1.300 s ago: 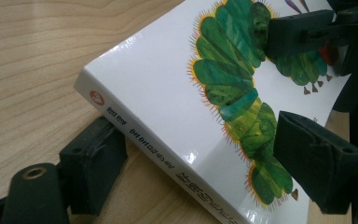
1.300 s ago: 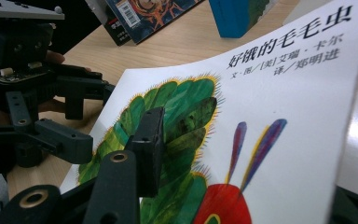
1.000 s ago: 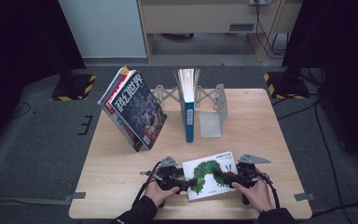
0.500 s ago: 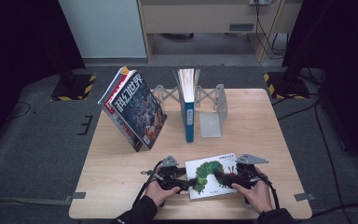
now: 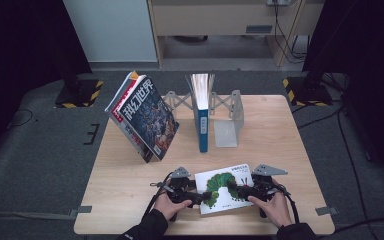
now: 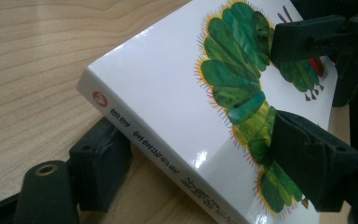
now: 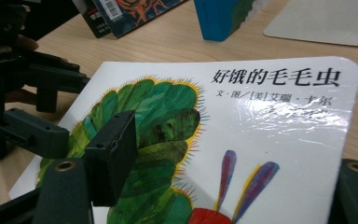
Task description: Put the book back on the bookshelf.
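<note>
A white board book with a green caterpillar on its cover point(image 5: 227, 186) lies near the table's front edge, its spine side point(image 6: 158, 149) raised. My left gripper point(image 5: 201, 198) point(image 6: 200, 161) is shut on that spine edge, one jaw under it and one on the cover; its jaws have just been opening a little. My right gripper point(image 5: 233, 189) point(image 7: 233, 172) is open at the book's right side, one jaw above the cover and one past the corner; its jaws have just been closing with the book between them.
A magazine point(image 5: 145, 117) leans upright at the back left of the wooden table point(image 5: 280, 145). A blue book point(image 5: 202, 115) stands beside a metal bookend point(image 5: 228, 127) and a folding rack point(image 5: 177, 100). Dark floor surrounds the table.
</note>
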Demonstrator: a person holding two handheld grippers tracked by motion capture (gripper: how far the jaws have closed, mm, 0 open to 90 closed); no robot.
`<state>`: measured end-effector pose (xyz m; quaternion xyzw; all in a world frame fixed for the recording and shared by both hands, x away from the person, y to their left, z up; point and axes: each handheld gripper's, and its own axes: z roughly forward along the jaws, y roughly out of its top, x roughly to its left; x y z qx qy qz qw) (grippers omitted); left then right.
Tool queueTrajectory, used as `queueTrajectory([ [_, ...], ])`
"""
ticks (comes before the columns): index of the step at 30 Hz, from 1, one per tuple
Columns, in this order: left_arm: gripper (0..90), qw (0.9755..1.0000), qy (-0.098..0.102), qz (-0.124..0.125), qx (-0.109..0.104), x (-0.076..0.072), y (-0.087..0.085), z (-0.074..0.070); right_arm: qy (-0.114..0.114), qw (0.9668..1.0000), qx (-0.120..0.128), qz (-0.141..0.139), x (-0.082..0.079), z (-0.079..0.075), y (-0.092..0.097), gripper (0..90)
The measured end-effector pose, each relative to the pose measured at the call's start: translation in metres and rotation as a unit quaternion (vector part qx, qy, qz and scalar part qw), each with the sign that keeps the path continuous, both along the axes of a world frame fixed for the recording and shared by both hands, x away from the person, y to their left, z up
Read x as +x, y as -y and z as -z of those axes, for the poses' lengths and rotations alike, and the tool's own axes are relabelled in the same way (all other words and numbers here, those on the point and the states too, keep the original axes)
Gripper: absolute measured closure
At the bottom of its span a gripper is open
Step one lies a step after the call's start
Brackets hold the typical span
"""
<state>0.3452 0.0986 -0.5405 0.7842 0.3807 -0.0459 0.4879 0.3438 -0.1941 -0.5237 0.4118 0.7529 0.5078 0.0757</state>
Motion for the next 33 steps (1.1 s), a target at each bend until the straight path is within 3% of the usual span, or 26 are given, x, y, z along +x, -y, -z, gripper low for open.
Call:
queueTrajectory([
  [3, 18.5, 1.0, 0.001, 0.001, 0.002, 0.0, 0.0, 0.0, 0.003, 0.9997, 0.018, -0.014, -0.001, -0.001, -0.001, 36.1],
  [7, 19.4, 1.0, 0.004, -0.001, 0.006, -0.001, 0.001, 0.0, 0.001, 0.9999, 0.012, -0.009, -0.001, -0.002, -0.001, 34.6],
  [9, 21.5, 1.0, 0.005, -0.003, 0.008, -0.001, 0.001, -0.001, 0.005, 1.0, -0.005, -0.002, -0.001, -0.004, 0.0, 31.2],
  [14, 25.7, 0.9999, 0.004, -0.005, 0.009, 0.0, 0.0, -0.001, 0.002, 0.9996, -0.015, 0.024, 0.0, -0.004, 0.005, 23.7],
  [20, 29.8, 0.9999, 0.005, -0.006, 0.011, 0.001, 0.0, 0.0, 0.012, 0.9969, -0.054, 0.057, 0.001, -0.005, 0.012, 23.5],
  [24, 30.3, 0.9999, 0.004, -0.006, 0.01, 0.001, -0.001, 0.0, -0.012, 0.9944, -0.09, 0.055, 0.0, 0.003, 0.009, 20.7],
  [33, 30.7, 0.9999, 0.004, -0.007, 0.01, 0.001, -0.001, 0.0, -0.015, 0.9949, -0.075, 0.065, 0.001, 0.003, 0.01, 24.7],
])
